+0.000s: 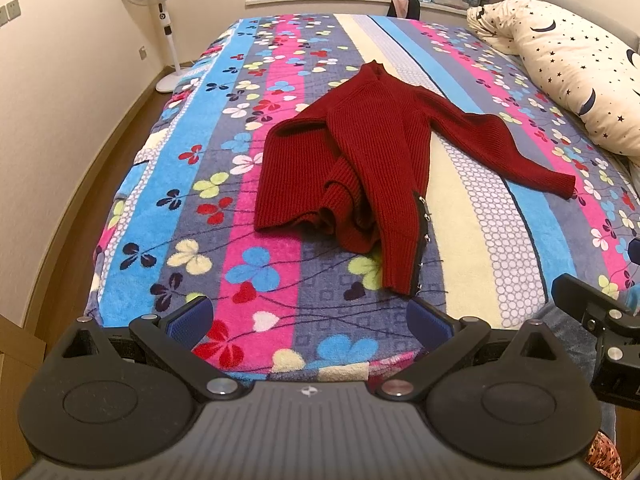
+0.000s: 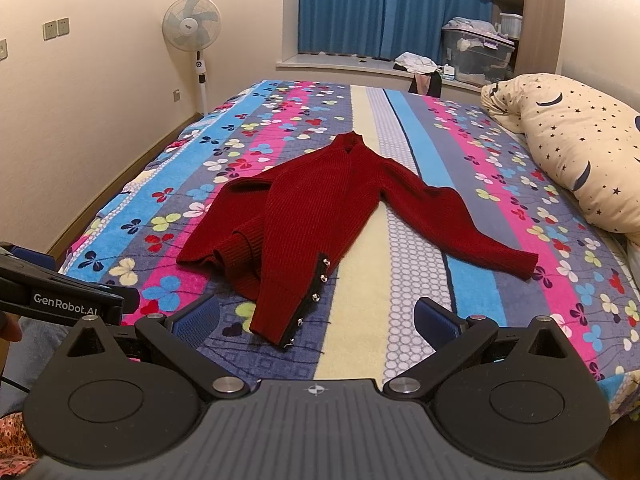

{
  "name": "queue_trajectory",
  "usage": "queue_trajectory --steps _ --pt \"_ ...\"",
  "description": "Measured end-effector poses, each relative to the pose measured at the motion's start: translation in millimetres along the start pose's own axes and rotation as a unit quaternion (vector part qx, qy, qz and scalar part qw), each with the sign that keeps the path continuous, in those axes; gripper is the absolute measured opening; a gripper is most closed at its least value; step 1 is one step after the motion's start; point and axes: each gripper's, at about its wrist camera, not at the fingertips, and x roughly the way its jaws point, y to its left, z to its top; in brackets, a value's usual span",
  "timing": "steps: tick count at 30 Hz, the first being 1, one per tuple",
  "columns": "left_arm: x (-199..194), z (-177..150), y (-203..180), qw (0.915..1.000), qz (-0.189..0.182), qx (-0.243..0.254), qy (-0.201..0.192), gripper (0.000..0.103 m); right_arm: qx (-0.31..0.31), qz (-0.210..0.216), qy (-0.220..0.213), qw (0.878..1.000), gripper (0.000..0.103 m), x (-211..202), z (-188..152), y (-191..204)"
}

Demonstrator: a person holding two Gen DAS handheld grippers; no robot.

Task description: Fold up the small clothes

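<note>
At the far left, a fan stood on the floor by the cream wall, beside the bed's far left corner. The bed carried a fleece blanket striped in blue, pink, grey and cream and printed with clover shapes.

The left claw hung over the near edge of the bed, its blue pads spread wide with nothing between them. In the right wrist view its black body showed at the left edge, low and beside the right claw.

The sweater, dark red rib knit, lay on the blanket near the middle of the bed, collar toward the far end. Its left part was bunched and folded over itself in loose rolls. Its nearest part was a long strip reaching toward the claws, with a dark edge carrying a row of small metal buttons; the end of that strip lay just ahead of the left claw's right pad. One sleeve stretched flat toward the right, its cuff resting on a blue stripe.

The right claw also hovered at the near edge, pads wide apart and gripping nothing, the buttoned strip's end just ahead of it, nearer its left pad.

At the far right, a cream pillow with stars and moons lay along the bed's edge, well apart from the sweater.
</note>
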Motion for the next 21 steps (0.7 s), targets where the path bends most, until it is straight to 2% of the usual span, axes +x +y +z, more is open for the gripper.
queue_trajectory --steps 15,19,21 --pt "9.7 3.5 2.1 0.9999 -0.002 0.000 0.012 0.103 0.001 0.005 0.010 1.000 0.102 7.1 0.9 0.0" --pt "23.8 12.5 0.3 0.9994 -0.028 0.008 0.019 0.103 0.015 -0.004 0.014 1.000 0.102 19.4 3.5 -7.5" --pt "36.4 20.9 -1.2 0.9986 -0.049 0.007 0.020 0.103 0.030 -0.022 0.016 0.999 0.102 33.8 4.1 -19.4"
